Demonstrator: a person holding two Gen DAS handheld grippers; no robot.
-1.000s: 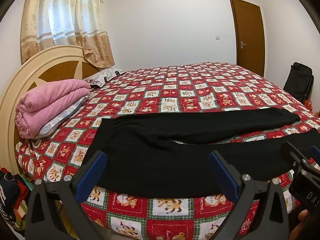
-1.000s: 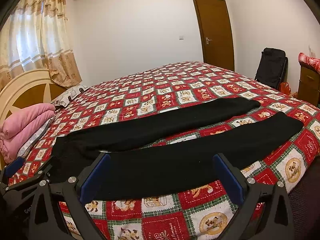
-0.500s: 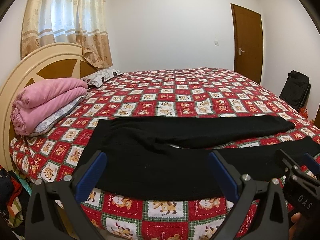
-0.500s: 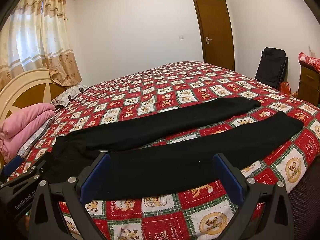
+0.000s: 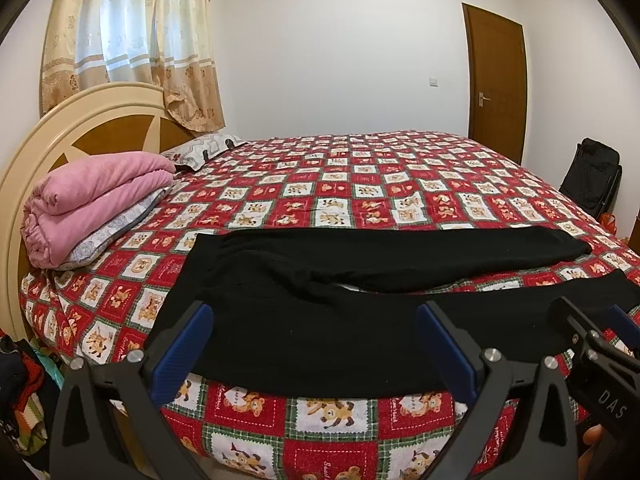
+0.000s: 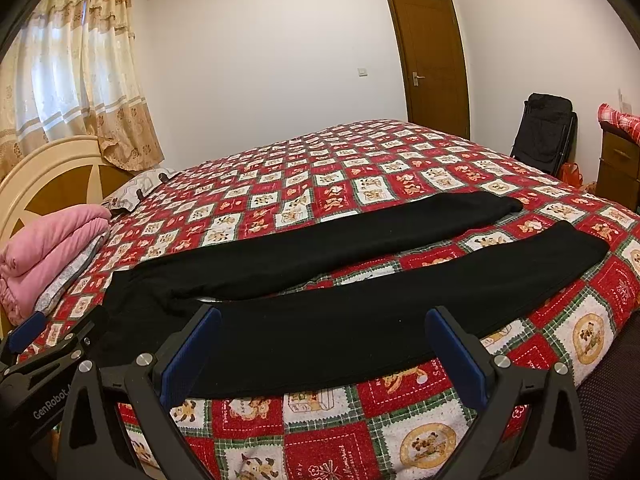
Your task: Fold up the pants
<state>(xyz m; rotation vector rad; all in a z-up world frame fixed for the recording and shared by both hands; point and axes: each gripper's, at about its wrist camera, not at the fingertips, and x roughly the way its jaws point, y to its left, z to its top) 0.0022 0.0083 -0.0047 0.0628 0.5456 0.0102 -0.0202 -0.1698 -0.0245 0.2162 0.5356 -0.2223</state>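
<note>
Black pants (image 5: 320, 304) lie spread flat along the near edge of the bed, waist to the left, both legs running right and apart. They also show in the right wrist view (image 6: 340, 288). My left gripper (image 5: 316, 336) is open and empty, in front of the waist and seat. My right gripper (image 6: 324, 340) is open and empty, in front of the near leg. Each gripper shows at the edge of the other's view.
The bed has a red patchwork bear quilt (image 5: 360, 192). A folded pink blanket (image 5: 92, 196) and pillow lie by the cream headboard (image 5: 24, 148). A black chair (image 6: 544, 132), a wooden cabinet (image 6: 620, 160) and a brown door (image 6: 432, 60) are on the right. Clothes pile (image 5: 20, 392) at left floor.
The left wrist view has tilted and shifted a little, so the pants sit slightly lower and the room higher. The right gripper has barely moved. Both stay open.
</note>
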